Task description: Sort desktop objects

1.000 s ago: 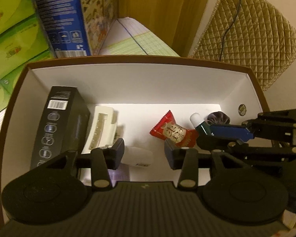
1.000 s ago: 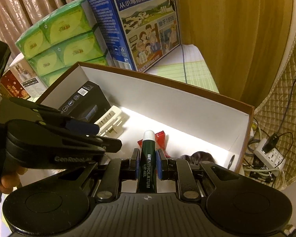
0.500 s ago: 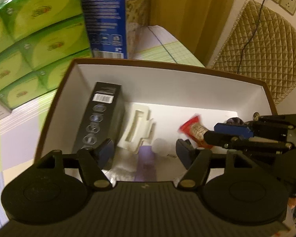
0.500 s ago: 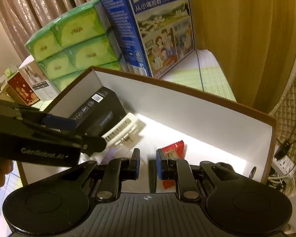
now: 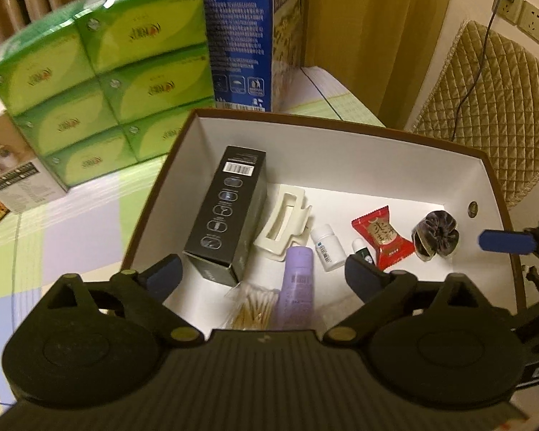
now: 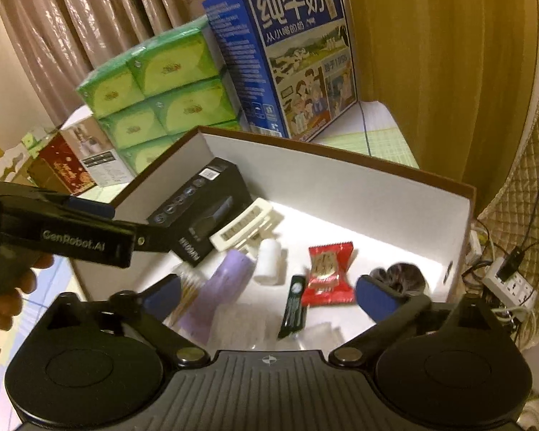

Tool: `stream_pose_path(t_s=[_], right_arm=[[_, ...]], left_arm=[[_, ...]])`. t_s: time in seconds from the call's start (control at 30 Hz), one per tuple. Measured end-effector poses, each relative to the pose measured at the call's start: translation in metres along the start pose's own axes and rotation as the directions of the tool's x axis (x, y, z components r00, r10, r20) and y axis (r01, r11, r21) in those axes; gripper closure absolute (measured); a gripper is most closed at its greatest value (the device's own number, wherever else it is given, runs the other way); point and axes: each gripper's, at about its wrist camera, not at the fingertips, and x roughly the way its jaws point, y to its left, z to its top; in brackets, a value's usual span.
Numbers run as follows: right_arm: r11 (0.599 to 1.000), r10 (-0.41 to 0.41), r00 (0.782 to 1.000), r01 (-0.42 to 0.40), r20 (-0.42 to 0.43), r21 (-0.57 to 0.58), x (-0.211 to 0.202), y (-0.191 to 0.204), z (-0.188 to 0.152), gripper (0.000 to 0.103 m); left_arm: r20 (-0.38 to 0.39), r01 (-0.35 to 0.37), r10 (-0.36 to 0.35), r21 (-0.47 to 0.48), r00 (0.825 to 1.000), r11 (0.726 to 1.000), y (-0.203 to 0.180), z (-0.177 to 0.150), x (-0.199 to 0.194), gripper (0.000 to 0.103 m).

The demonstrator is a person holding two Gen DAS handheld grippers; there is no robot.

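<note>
A: Brown-rimmed box (image 5: pixel 341 127) held everything in left view; lip balm (image 5: pixel 362 248) lay beside the red candy (image 5: pixel 382 237). Left gripper (image 5: pixel 264 274) spread wide, empty.

B: Right view: right gripper (image 6: pixel 267 296) wide too, empty; lip balm (image 6: pixel 294 305) on box (image 6: pixel 341 183) floor, touching candy (image 6: pixel 328 273).

The left gripper (image 5: pixel 264 273) has its jaws spread wide, nothing between the blue pads (image 5: pixel 163 276); it tilts downward, its body low in its own view; in the right wrist view it shows from the side at the left edge (image 6: pixel 90 237), a black arm held by a hand (image 6: pixel 10 292) whose fingers wrap its grip; the right gripper (image 6: pixel 267 296) is likewise spread wide and holds nothing, pads (image 6: pixel 375 300) far apart; one of its blue pads (image 5: pixel 505 241) shows at the right edge of the left wrist view.
</note>
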Motion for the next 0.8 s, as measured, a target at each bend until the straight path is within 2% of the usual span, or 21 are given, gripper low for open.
stream_pose_path(t_s=[0.13,0.4,0.5,0.63,0.8], right_arm=[[0.999,-0.032,0.999,0.032,0.011,-0.006,-0.017,0.007,-0.010,0.002],[0.996,-0.091,0.996,0.091,0.026,-0.001,-0.049,0.022,-0.034,0.002],[0.995,-0.102,0.994,0.102,0.028,0.000,-0.060,0.031,-0.046,0.002],[0.992,-0.125,0.992,0.125,0.032,-0.010,-0.074,0.046,-0.060,0.002],[0.990,-0.139,0.989,0.139,0.040,0.009,-0.089,0.065,-0.073,0.002]], left_arm=[[0.030,-0.023,0.022,0.024,0.999,0.999,-0.004,-0.013,-0.016,0.001],[0.070,-0.064,0.059,0.078,0.996,0.995,-0.016,-0.044,-0.051,0.001],[0.091,-0.049,0.042,0.083,0.995,0.995,-0.015,-0.058,-0.065,0.001],[0.082,-0.050,0.044,0.080,0.996,0.996,-0.010,-0.074,-0.080,0.001],[0.079,-0.008,0.004,0.048,0.997,0.999,0.001,-0.089,-0.101,0.001]])
